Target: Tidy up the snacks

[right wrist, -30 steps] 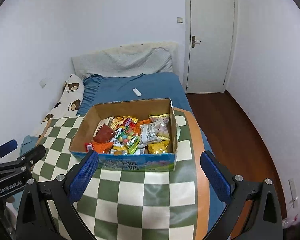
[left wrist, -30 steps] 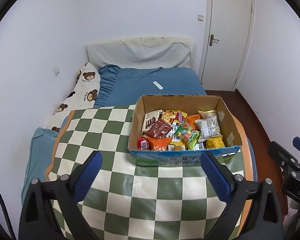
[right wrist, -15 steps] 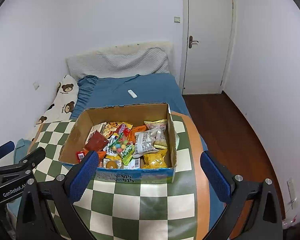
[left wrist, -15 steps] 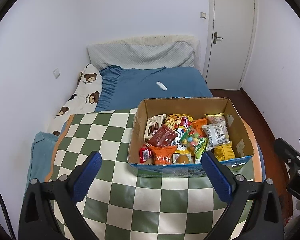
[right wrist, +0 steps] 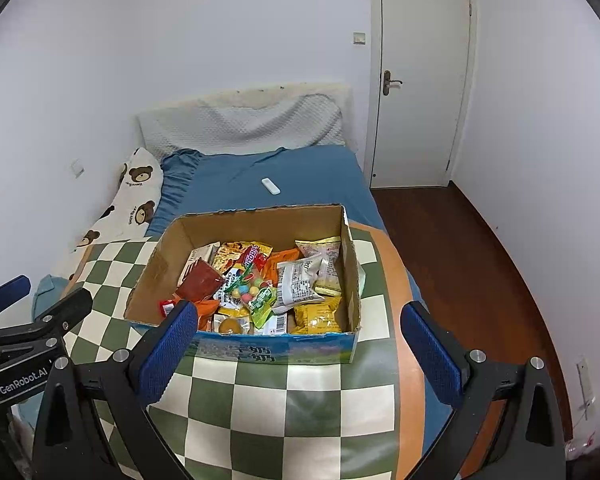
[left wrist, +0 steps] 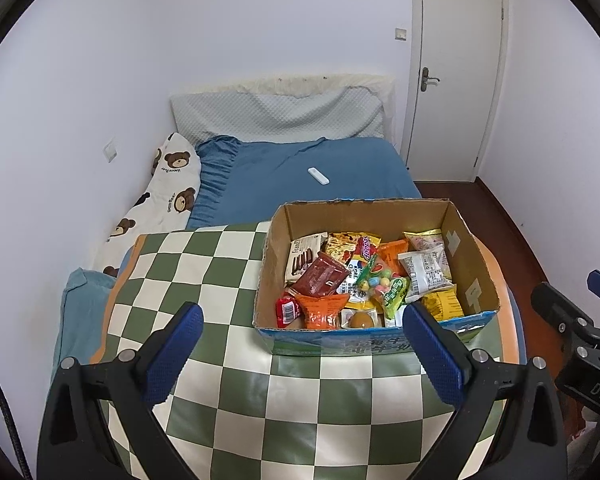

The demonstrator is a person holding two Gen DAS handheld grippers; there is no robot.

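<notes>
While both the left gripper [left wrist: 302, 332] and right gripper [right wrist: 300, 330] hang with jaws spread wide and empty, the snack-filled cardboard box [left wrist: 466, 258] sits at the checkered cloth's [left wrist: 204, 280] far right corner.

Snack box [left wrist: 380, 344] on checkered cloth [left wrist: 228, 264], bed [left wrist: 300, 172].

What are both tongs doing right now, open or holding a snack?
Left tongs: open, holding nothing.
Right tongs: open, holding nothing.
</notes>
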